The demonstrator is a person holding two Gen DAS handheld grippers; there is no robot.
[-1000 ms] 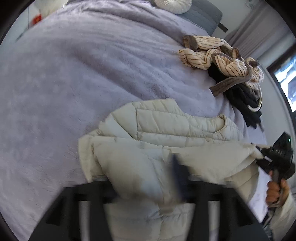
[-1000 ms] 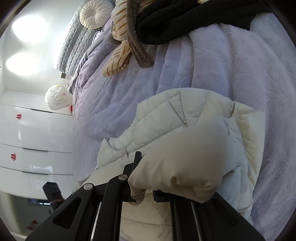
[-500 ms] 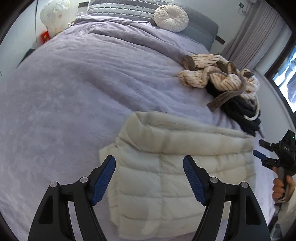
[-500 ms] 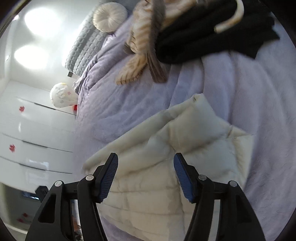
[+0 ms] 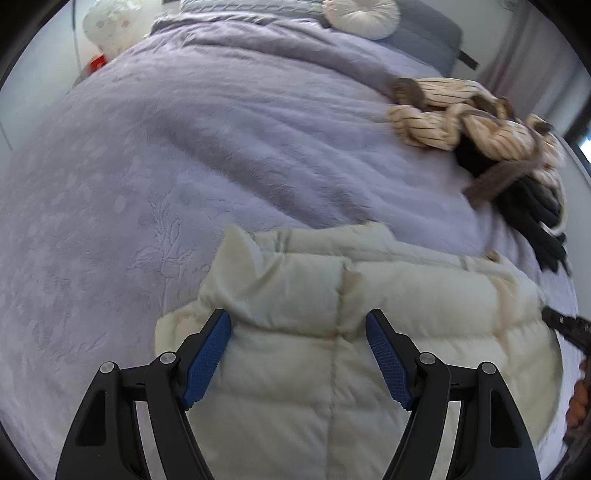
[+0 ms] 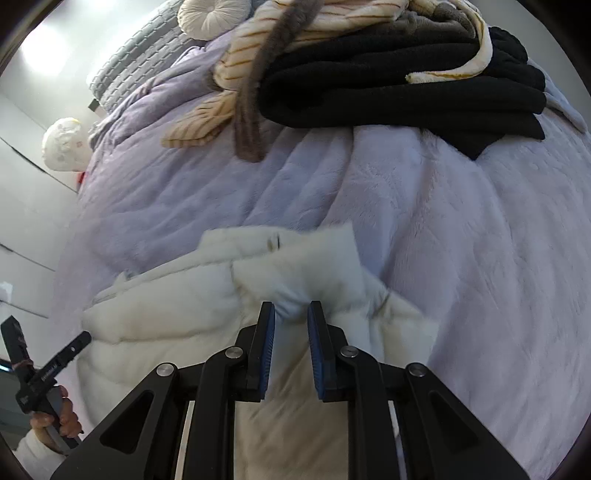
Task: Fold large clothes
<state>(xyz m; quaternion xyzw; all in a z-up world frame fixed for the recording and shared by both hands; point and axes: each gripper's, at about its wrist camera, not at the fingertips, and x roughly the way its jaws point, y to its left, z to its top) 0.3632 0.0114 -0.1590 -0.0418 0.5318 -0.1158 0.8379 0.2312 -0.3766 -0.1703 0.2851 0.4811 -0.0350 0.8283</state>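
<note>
A cream quilted puffer jacket lies folded on the lilac bed cover. My left gripper is open, its blue pads spread above the jacket's left part, holding nothing. In the right wrist view my right gripper is shut on a bunched fold of the jacket at its far right corner. The left gripper also shows at the lower left of that view.
A pile of striped cream and black clothes lies at the bed's far right, close beyond the jacket. A round cream cushion and grey headboard are at the far end. White cabinets stand left of the bed.
A second ago both grippers held the jacket and laid the fold down. Half a second ago both were open. Now the right gripper has closed on the jacket's corner; the left stays open, lower.
</note>
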